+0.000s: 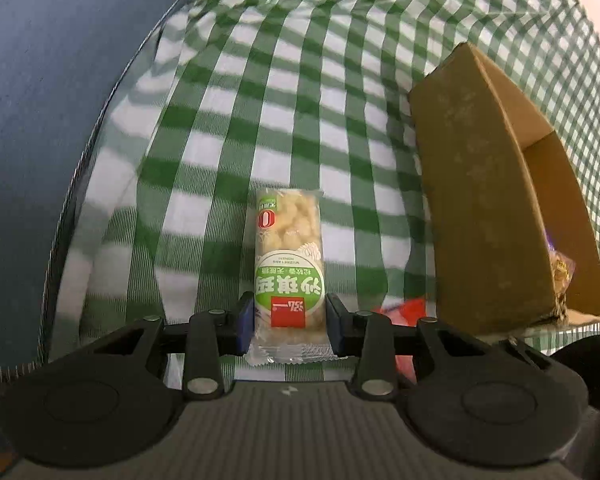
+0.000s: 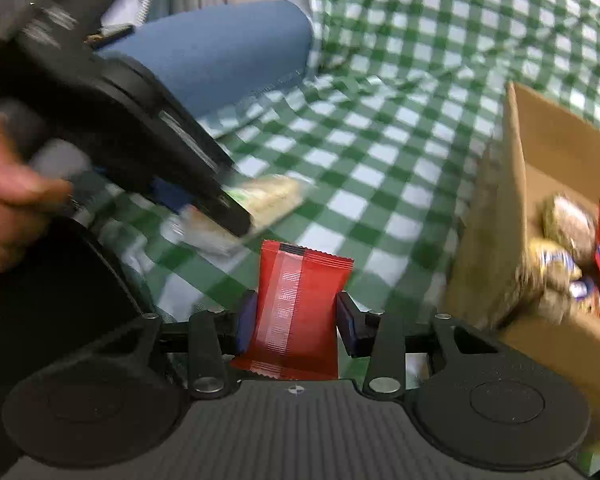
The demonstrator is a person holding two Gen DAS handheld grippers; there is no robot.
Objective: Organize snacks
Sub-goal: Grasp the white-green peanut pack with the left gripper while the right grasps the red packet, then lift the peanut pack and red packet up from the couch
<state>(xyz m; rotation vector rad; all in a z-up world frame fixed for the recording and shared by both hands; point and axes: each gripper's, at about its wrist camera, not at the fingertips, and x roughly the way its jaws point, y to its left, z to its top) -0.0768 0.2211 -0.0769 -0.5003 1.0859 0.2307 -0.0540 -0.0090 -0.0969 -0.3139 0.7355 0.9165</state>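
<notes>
Over a green-and-white checked cloth (image 1: 300, 120) beside an open brown cardboard box (image 1: 480, 208), left gripper (image 1: 290, 316) jaws clamp a green-labelled clear snack packet (image 1: 289, 256); right gripper (image 2: 296, 316) jaws pinch a red foil packet (image 2: 300, 300), the surroundings blurred.

We are seeing a clear-and-green wrapped snack bar (image 1: 288, 268) showing pale puffed pieces, standing lengthwise at lower centre of the left wrist view, its printing upside down. In the right wrist view, a red foil packet (image 2: 296, 308) with a pale centre seam is sitting at lower centre, crimped ends top and bottom. An open brown cardboard box (image 2: 496, 240) is lying at right, holding several wrapped snacks (image 2: 572, 248).
</notes>
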